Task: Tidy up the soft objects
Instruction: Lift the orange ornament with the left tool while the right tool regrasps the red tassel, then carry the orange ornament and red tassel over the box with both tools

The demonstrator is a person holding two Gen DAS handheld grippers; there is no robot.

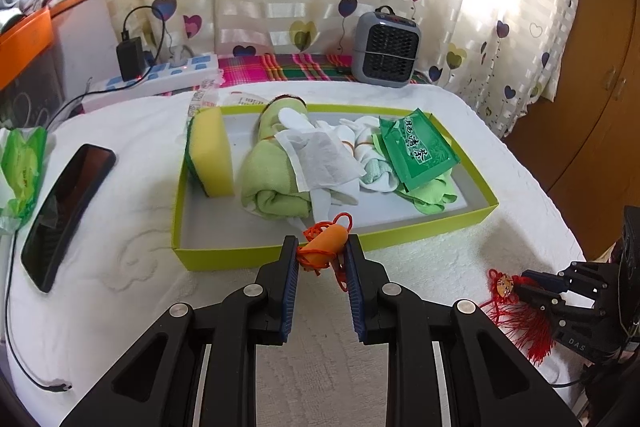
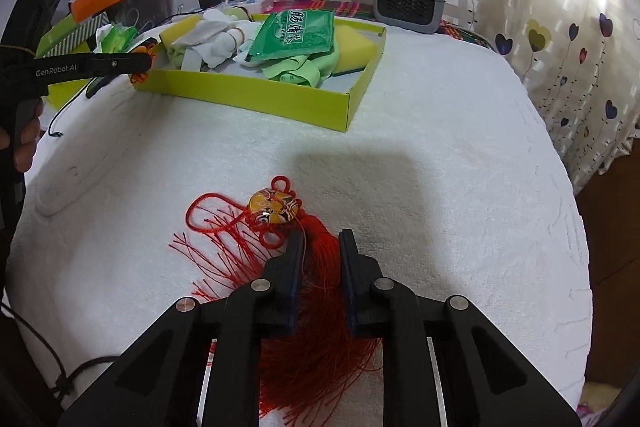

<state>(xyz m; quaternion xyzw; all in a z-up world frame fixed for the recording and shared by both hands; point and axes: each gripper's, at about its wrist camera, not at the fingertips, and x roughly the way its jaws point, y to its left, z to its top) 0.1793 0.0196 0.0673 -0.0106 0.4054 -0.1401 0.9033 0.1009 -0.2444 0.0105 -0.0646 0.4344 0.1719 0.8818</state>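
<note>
On the white cloth [image 1: 120, 227], a lime-green box [image 1: 224, 255] holds, from left to right, a yellow sponge [image 1: 210, 155], a rolled green towel [image 1: 272, 183], white socks [image 1: 360, 139] and a green tea packet [image 1: 420, 147]. At its near wall the left gripper [image 1: 322, 253] pinches an orange corded charm [image 1: 324, 241]. Further right, the right gripper [image 2: 320, 247] straddles a red tassel [image 2: 320, 307] on the cloth; whether it grips is hard to tell.
</note>
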